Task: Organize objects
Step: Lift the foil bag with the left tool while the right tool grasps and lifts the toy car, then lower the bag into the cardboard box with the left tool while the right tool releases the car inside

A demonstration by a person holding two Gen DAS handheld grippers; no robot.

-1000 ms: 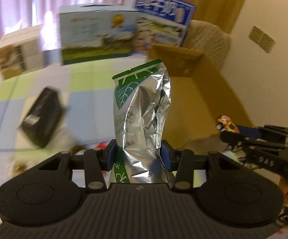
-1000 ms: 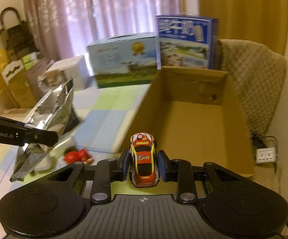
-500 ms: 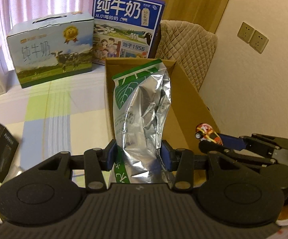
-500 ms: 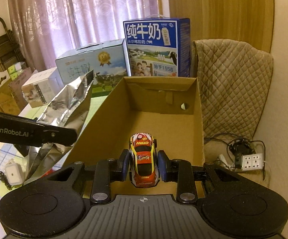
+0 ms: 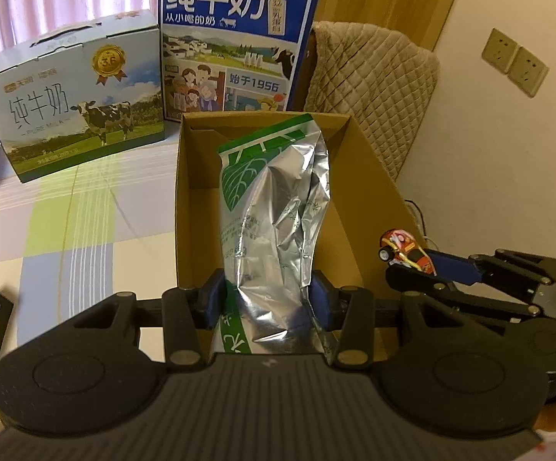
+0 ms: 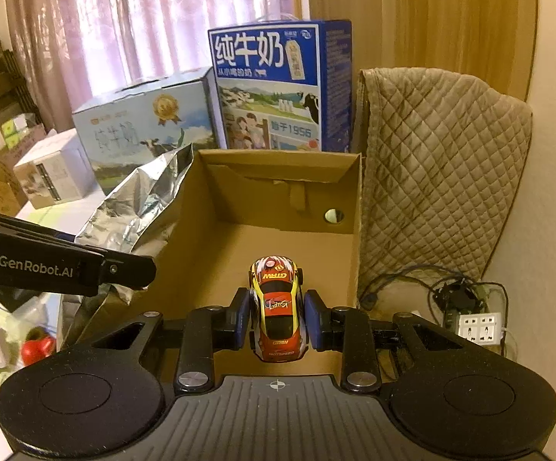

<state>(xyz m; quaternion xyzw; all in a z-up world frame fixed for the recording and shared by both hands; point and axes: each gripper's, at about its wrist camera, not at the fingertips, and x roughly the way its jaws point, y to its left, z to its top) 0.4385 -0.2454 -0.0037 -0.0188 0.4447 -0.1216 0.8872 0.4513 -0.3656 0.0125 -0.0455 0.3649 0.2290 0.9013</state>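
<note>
While the foil bag (image 5: 274,223) is pinched upright in the left tool (image 5: 268,301) above the open cardboard box (image 5: 377,188), the toy car (image 6: 278,303) sits clamped in the right tool (image 6: 278,319) over the same box's floor. Behind the box stand two milk cartons (image 5: 235,42) on the checked counter (image 5: 85,223).

Open cardboard box (image 6: 278,238) has a bare floor; milk cartons (image 6: 281,88) stand behind it
</note>
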